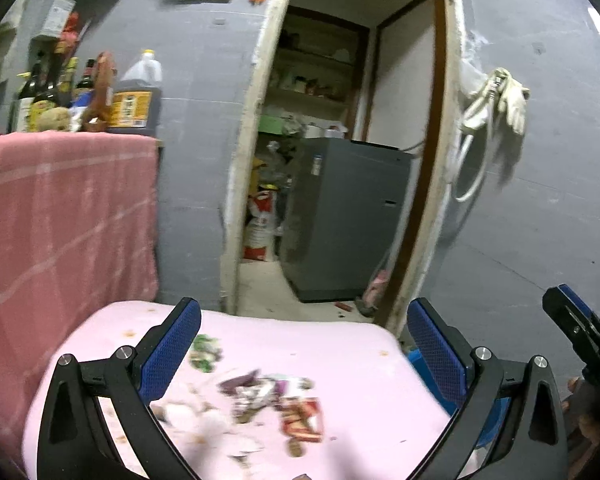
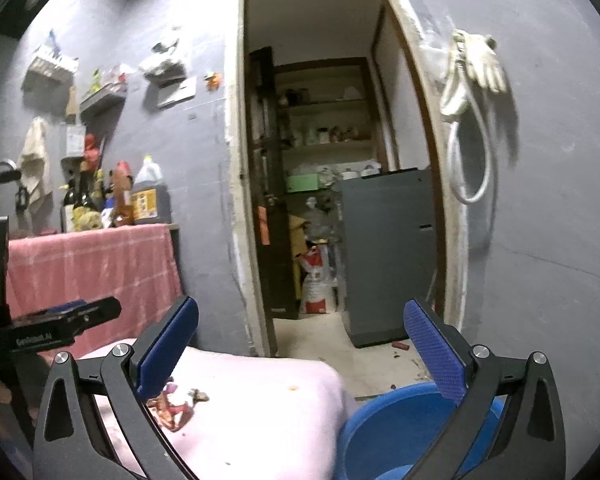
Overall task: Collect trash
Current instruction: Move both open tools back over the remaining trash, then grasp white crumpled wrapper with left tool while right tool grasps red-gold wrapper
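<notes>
Scraps of trash, wrappers and peels, lie scattered on a small table under a pale pink cloth. My left gripper is open and empty, held just above the scraps. My right gripper is open and empty, held over the cloth's right edge; some trash shows by its left finger. A blue bin stands below, right of the table. The right gripper also shows at the right edge of the left wrist view.
A counter draped with a pink checked towel stands at left, with bottles and an oil jug on top. An open doorway ahead leads to a grey fridge. Gloves and a hose hang on the grey wall.
</notes>
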### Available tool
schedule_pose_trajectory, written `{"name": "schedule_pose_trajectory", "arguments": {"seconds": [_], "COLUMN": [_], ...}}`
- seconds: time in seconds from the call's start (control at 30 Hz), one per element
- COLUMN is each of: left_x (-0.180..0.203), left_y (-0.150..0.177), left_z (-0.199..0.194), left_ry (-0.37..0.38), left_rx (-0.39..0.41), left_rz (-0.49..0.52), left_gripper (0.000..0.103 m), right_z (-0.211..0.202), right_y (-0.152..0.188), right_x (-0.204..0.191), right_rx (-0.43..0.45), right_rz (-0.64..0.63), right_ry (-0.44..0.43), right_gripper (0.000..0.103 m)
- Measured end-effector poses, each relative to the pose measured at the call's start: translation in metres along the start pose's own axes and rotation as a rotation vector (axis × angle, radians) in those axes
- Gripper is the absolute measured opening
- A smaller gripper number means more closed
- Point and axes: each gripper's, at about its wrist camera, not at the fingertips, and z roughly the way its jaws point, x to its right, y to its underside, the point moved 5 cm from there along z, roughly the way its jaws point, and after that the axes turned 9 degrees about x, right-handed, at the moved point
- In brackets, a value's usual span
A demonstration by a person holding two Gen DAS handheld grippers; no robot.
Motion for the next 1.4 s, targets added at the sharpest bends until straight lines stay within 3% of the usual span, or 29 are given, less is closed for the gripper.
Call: {"name": "schedule_pose_trajectory", "arguments": {"seconds": [0.33, 0.6, 1.0, 1.17, 1.27, 1.4], "left_x": [-0.059, -0.089, -0.107, -0.108, -0.109, -0.108], "left_y": [0.015, 0.038, 0.067, 0.077, 0.081, 0.087], "left_z": [-0.009, 0.000, 0.018, 0.027, 0.031, 0.034], "left_ry": [-0.097, -0.128, -0.105, -0.105, -0.099, -0.083], "left_rx": [-0.041, -0.125, -0.262, -0.310, -0.331, -0.356], "left_rz": [-0.020, -0.017, -0.006, -0.012, -0.023, -0.027], "left_gripper": [0.101, 0.101, 0.100, 0.100, 0.100, 0.100], "right_z": [0.026, 0.050, 0.078, 0.089, 0.094, 0.097], "right_y": [0.026, 0.059, 0.113, 0.134, 0.145, 0.154], "right_x": [-0.051, -0.078, -0.101, -0.111, -0.118, -0.120], "right_rx": [-0.104, -0.263, -0.528, -0.623, -0.670, -0.709], "right_rz": [-0.027, 0.012, 0.037, 0.032, 0.018, 0.021], "right_ry": [-0.116, -0.210, -0.271, -0.301, -0.317, -0.314], "right_gripper": [0.103, 0.103, 0.076, 0.070, 0.063, 0.043]}}
